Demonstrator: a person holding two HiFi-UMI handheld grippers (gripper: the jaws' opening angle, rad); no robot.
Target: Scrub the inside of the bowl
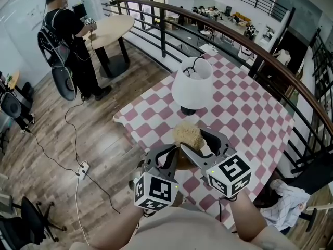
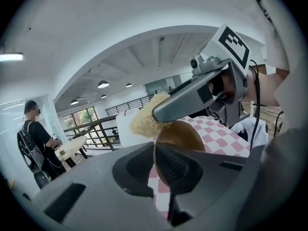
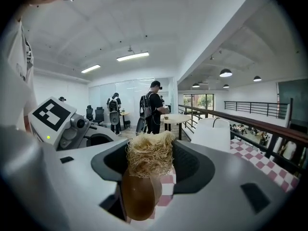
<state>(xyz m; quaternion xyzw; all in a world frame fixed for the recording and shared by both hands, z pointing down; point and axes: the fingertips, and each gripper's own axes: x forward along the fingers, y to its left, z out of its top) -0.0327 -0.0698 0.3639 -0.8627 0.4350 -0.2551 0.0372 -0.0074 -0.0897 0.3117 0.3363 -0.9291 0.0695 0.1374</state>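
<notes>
Left claw (image 2: pixel 161 165) is clenching on the rim of the brown bowl (image 2: pixel 182 134), holding it up over the checkered bench (image 1: pixel 250 113). Right claw (image 3: pixel 151 170) is gripping the straw scrubber (image 3: pixel 148 150) against the bowl's edge. I'm judging that the scrubbing is barely getting going, with most of the inside left to do.

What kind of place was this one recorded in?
Probably the mezzanine of an open-plan office or lab. A curved railing overlooks cluttered desks on a lower floor, an office chair stands on the wood floor, and the work table wears a checked tablecloth.
</notes>
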